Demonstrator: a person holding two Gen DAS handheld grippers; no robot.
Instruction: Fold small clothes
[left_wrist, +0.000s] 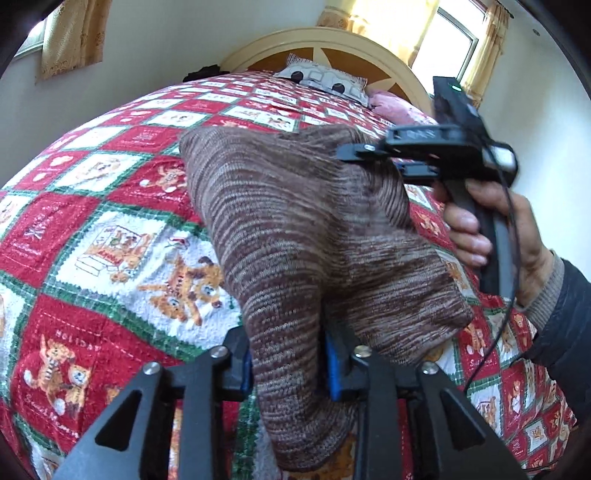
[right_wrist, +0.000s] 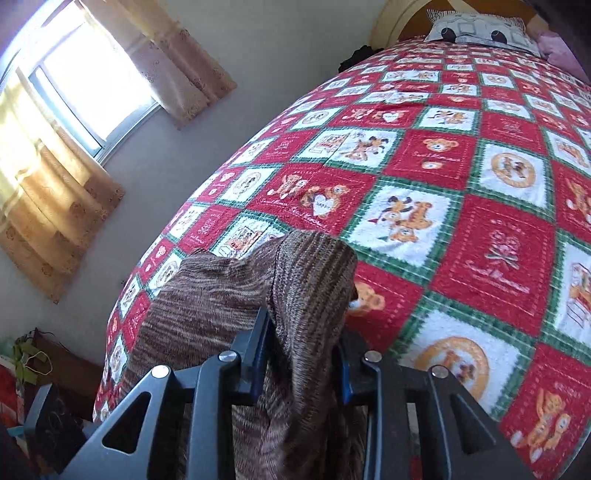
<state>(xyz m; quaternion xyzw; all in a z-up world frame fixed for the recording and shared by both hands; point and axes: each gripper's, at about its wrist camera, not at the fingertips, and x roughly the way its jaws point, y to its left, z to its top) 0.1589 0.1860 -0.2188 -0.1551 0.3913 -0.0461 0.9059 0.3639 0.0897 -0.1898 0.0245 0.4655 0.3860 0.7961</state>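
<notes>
One brown knit garment (left_wrist: 295, 229) hangs above the quilt (left_wrist: 110, 221), held up by two grippers. The left gripper (left_wrist: 288, 369) has its fingers clamped on a bunched fold of the knit. The right gripper (right_wrist: 303, 354) is likewise clamped on another fold; in the left view it grips the garment's far edge, with a hand (left_wrist: 491, 236) around its handle. Beyond the garment, at the headboard (left_wrist: 332, 48), lie two pillows: a patterned pillow (left_wrist: 325, 79) and a pink pillow (left_wrist: 395, 105). Curtained windows (right_wrist: 85, 85) flank the bed.
</notes>
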